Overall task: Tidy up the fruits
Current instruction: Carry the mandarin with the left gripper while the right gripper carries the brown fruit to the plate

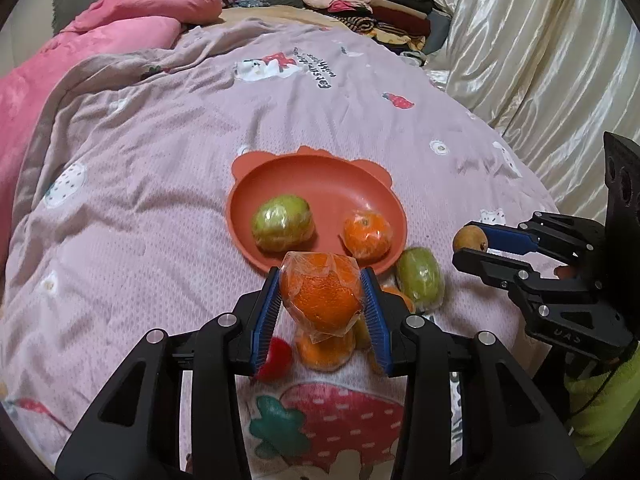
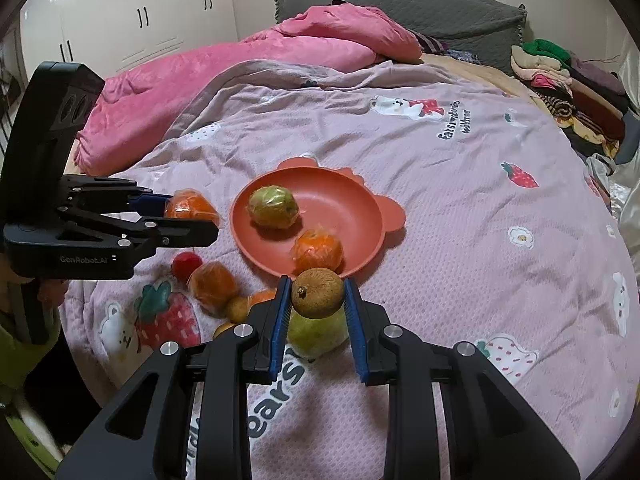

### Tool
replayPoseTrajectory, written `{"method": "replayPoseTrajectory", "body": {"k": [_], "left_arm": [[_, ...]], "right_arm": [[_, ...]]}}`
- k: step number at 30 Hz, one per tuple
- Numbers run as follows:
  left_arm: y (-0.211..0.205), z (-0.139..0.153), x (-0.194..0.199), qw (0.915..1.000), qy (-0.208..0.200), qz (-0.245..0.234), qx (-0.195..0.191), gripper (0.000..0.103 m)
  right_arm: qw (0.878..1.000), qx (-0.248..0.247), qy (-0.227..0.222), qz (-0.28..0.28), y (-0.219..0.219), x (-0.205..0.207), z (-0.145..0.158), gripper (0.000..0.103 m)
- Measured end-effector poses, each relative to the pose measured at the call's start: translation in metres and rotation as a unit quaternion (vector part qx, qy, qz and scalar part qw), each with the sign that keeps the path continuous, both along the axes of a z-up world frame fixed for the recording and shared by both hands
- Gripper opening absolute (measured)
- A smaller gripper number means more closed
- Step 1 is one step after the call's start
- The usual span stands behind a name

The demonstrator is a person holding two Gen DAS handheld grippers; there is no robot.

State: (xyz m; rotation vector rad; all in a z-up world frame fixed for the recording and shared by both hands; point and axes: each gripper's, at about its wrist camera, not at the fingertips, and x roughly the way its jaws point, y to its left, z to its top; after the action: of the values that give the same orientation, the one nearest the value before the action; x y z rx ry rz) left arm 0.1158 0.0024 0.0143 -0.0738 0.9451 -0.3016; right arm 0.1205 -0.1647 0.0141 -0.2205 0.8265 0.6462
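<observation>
My left gripper (image 1: 322,294) is shut on a plastic-wrapped orange (image 1: 320,300), held above the bedspread just short of the orange-red plate (image 1: 320,168). The plate holds a wrapped green fruit (image 1: 282,222) and a wrapped orange (image 1: 367,234). My right gripper (image 2: 318,294) is shut on a small brown round fruit (image 2: 318,292), near the plate's (image 2: 344,200) front rim and over a green pear (image 2: 316,336). On the bedspread to the left lie a red fruit (image 2: 186,264), another wrapped orange (image 2: 213,286) and small brown fruits (image 2: 238,307). The left gripper (image 2: 196,216) hangs above them.
The fruit lies on a mauve printed bedspread (image 2: 460,208). A pink duvet (image 2: 248,60) is bunched at the far left, and folded clothes (image 2: 560,80) are stacked at the far right. Shiny cream curtains (image 1: 540,60) hang along the right side. White wardrobes (image 2: 132,12) stand behind.
</observation>
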Motion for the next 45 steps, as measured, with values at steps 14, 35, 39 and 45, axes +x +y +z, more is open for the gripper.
{"method": "replayPoseTrajectory", "body": {"k": [14, 35, 39, 45], "left_arm": [[-0.015, -0.008, 0.027, 0.9996, 0.013, -0.024, 0.011, 0.032], [-0.015, -0.027, 0.05, 0.9989, 0.032, -0.029, 0.021, 0.032], [-0.015, -0.028, 0.051, 0.9988, 0.032, -0.03, 0.02, 0.032], [-0.011, -0.035, 0.056, 0.9986, 0.039, -0.022, 0.027, 0.032]], "right_arm": [[1.0, 0.002, -0.002, -0.013, 0.0, 0.025, 0.005, 0.025], [1.0, 0.008, 0.016, -0.014, 0.016, 0.068, -0.002, 0.025], [1.0, 0.01, 0.022, -0.01, 0.021, 0.074, -0.005, 0.025], [0.999, 0.009, 0.03, -0.003, 0.029, 0.082, -0.009, 0.025]]}}
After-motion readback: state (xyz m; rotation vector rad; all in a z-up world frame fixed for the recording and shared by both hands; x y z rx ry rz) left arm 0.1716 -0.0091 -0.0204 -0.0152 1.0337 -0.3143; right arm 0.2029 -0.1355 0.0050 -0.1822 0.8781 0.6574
